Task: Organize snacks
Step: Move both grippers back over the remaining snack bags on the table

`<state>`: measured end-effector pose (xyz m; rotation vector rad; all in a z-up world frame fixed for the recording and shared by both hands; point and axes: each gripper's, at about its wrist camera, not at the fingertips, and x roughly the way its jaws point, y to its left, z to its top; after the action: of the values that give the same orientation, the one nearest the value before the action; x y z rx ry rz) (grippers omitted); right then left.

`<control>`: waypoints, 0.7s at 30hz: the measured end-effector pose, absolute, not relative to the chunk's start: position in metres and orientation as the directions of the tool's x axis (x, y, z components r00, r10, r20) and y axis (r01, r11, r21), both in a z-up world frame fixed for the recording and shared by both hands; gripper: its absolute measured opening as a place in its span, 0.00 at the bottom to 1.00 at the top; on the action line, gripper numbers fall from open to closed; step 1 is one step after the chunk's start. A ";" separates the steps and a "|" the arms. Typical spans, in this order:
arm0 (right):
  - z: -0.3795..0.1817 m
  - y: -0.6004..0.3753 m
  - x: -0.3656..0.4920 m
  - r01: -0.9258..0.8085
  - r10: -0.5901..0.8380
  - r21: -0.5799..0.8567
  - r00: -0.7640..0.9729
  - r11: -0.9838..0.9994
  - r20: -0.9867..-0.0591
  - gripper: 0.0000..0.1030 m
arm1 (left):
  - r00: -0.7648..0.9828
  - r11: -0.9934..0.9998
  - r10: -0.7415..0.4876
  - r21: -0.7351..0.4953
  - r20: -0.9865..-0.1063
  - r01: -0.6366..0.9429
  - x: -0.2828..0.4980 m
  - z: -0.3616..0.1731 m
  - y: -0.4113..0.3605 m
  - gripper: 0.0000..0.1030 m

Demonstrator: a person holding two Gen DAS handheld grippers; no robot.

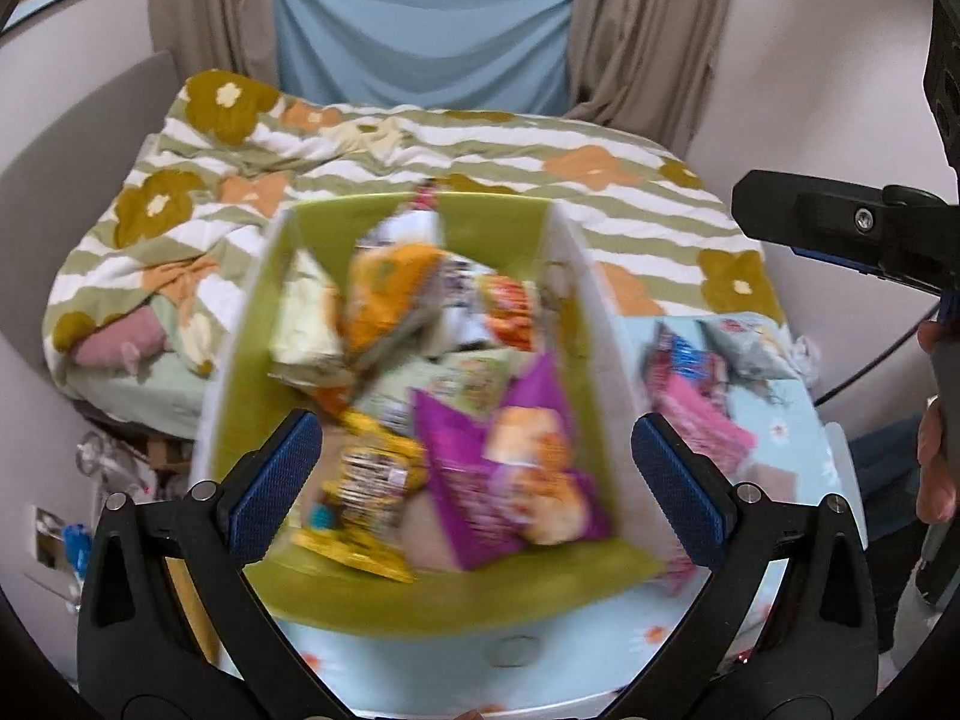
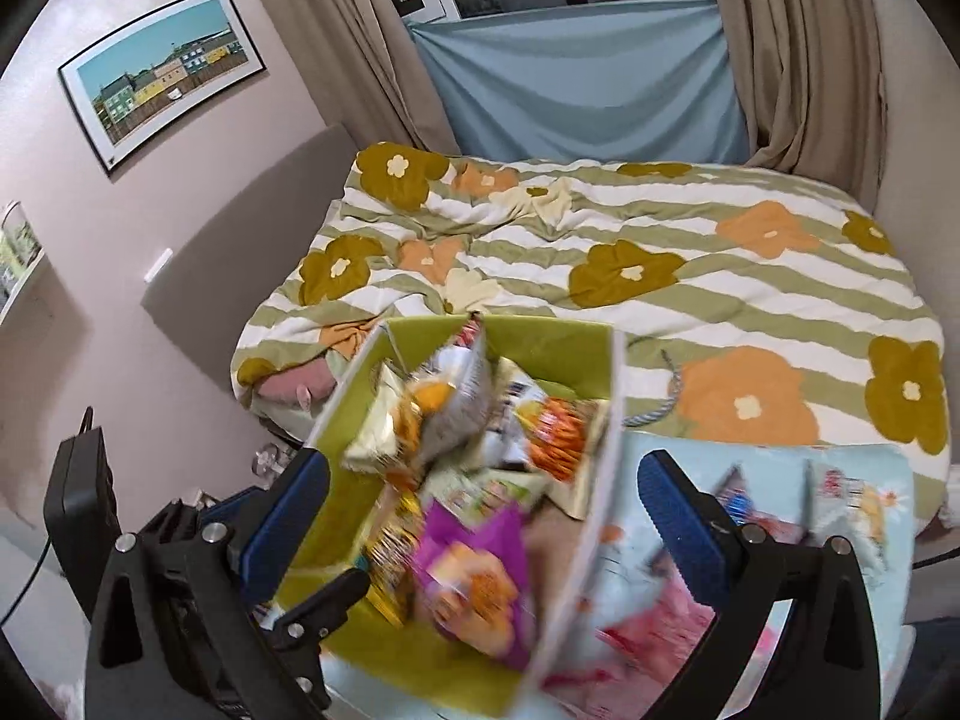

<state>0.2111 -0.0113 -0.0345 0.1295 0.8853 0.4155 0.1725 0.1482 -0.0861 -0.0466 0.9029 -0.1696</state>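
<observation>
A box with white outer walls and a green inside [image 1: 492, 222] [image 2: 552, 348] stands on a light blue flowered tabletop [image 1: 774, 468]. It holds several snack packets, among them a purple one [image 1: 510, 468] [image 2: 474, 576], a yellow one [image 1: 372, 480] and an orange one [image 1: 384, 294]. My left gripper [image 1: 480, 486] hovers open above the box's near end, pads touching nothing. My right gripper [image 2: 486, 525] is open too, straddling the box's right wall from above. Right of the box lie a pink packet [image 1: 702, 420] [image 2: 660, 630], a blue-red packet [image 1: 684, 360] and a grey-white packet [image 1: 744, 342] [image 2: 852, 504]. Both views are motion-blurred.
A bed with a striped flowered duvet [image 1: 540, 162] [image 2: 660, 228] lies right behind the table, with curtains and a blue cloth beyond. A black finger [image 1: 798, 213] of the right gripper and a person's hand [image 1: 936, 450] show at the right edge. Clutter sits on the floor at left [image 1: 108, 468].
</observation>
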 end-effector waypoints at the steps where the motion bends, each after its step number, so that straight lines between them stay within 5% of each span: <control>1: -0.034 -0.021 0.206 -0.293 0.397 0.273 0.562 0.916 -0.726 0.99 | 0.607 0.985 -0.169 -0.108 -0.777 0.135 0.169 -0.086 0.136 1.00; 15: -0.055 -0.175 0.142 -0.209 0.267 0.175 0.591 0.962 -0.761 0.99 | 0.611 0.987 -0.149 -0.083 -0.777 0.136 0.112 -0.112 0.008 1.00; 21: -0.112 -0.218 0.132 -0.251 0.299 0.192 0.512 0.949 -0.805 0.99 | 0.578 0.993 -0.101 -0.050 -0.810 0.103 0.098 -0.157 -0.014 1.00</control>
<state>0.1321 -0.2177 -0.1117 0.0533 0.9785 0.3310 0.0978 -0.0139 -0.1569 0.0029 0.9474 -0.1193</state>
